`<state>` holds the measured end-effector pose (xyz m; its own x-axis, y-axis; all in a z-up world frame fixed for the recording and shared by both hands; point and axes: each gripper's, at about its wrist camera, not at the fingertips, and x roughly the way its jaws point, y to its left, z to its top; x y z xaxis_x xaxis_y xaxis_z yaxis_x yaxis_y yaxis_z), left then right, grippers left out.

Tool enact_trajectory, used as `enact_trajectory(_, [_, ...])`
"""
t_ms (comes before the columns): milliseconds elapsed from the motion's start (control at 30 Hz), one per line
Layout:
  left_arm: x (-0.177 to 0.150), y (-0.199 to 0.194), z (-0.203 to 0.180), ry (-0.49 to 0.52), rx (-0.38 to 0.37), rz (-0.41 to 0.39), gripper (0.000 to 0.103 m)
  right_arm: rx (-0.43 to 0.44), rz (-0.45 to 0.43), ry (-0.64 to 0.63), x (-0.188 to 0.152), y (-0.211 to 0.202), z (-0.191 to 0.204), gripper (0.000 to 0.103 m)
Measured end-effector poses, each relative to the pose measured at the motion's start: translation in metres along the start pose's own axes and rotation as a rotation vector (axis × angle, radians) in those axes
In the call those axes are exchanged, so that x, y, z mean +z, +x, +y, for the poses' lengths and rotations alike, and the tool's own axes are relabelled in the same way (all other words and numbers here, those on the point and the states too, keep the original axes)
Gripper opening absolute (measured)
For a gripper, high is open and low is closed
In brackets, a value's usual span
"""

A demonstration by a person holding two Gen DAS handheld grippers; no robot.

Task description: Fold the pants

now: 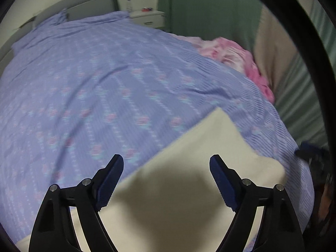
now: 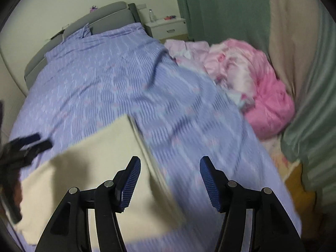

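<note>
The left gripper hangs with jaws apart and empty over the folded cream fabric pants, which lie flat on the lilac floral bedspread. The right gripper is likewise spread, gripping nothing. A careless regrip could drag the fold open.

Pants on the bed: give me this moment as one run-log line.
pants: cream, folded flat on purple bedspread | left tongs: open, empty | right tongs: open, empty | pink bedding: far side

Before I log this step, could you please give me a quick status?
Left tongs and right tongs open, empty. Cream pants lie folded flat on the bedspread. Nothing in the way.
</note>
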<state>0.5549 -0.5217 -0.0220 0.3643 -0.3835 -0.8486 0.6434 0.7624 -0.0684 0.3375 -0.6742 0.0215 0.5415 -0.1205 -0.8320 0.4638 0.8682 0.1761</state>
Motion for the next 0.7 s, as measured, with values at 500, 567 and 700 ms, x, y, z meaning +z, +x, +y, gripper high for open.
enact_trajectory(500, [0.041, 0.059, -0.060, 0.243, -0.029, 0.021, 0.084, 0.177, 0.056, 0.497, -0.074, 0.021, -0.032, 0.060])
enact_trajectory(567, [0.048, 0.071, -0.067, 0.266, -0.048, 0.047, 0.083, 0.193, 0.051, 0.533, -0.077, 0.025, -0.034, 0.059])
enact_trajectory(700, [0.059, 0.094, -0.080, 0.304, -0.057, 0.101, 0.066, 0.200, 0.072, 0.570, -0.085, 0.036, -0.035, 0.051])
